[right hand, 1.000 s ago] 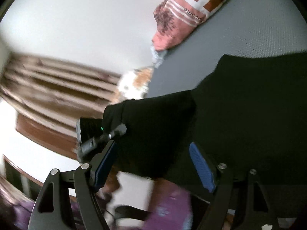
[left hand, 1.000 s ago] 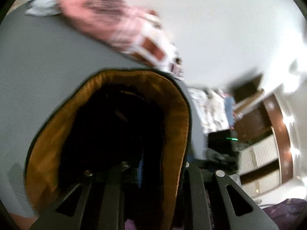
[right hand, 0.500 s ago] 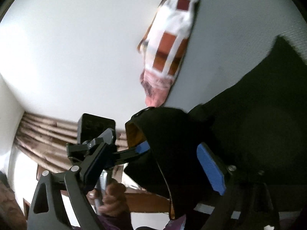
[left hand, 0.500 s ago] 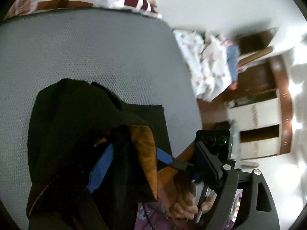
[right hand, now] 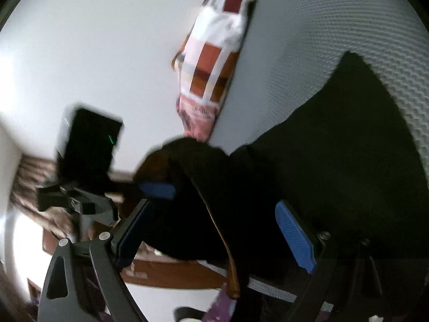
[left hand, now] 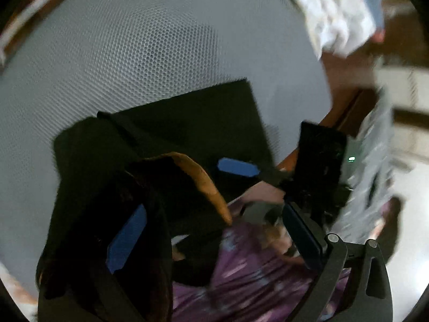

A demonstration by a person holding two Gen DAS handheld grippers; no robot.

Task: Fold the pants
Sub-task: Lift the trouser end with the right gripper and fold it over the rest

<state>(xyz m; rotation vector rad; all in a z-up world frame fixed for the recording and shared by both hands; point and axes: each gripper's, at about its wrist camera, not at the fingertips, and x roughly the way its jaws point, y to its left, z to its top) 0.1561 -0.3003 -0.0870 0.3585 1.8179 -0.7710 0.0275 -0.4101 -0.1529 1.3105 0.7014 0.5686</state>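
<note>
Black pants (left hand: 193, 126) with a tan lining lie bunched on the grey mesh bed surface (left hand: 134, 40). In the left wrist view my left gripper (left hand: 214, 244) is open, its blue left pad (left hand: 126, 241) against the raised waistband edge (left hand: 203, 182); the cloth drapes over that finger. The right gripper's blue pad (left hand: 237, 167) shows beyond. In the right wrist view the pants (right hand: 335, 145) fill the right side, and my right gripper (right hand: 217, 236) is open with the tan-edged fold (right hand: 228, 247) hanging between its fingers. The left gripper's pad (right hand: 158, 190) touches the same fold.
A patchwork red and white blanket (right hand: 214, 53) lies at the bed's far side. A floral bedding pile (left hand: 335, 13) and wooden furniture (left hand: 348, 102) stand past the bed edge. Purple patterned clothing (left hand: 254, 276) of the person is below.
The left gripper has opened and pulled back from the waistband it held a second ago. The pants have dropped onto the bed. The right gripper stays open near the fold.
</note>
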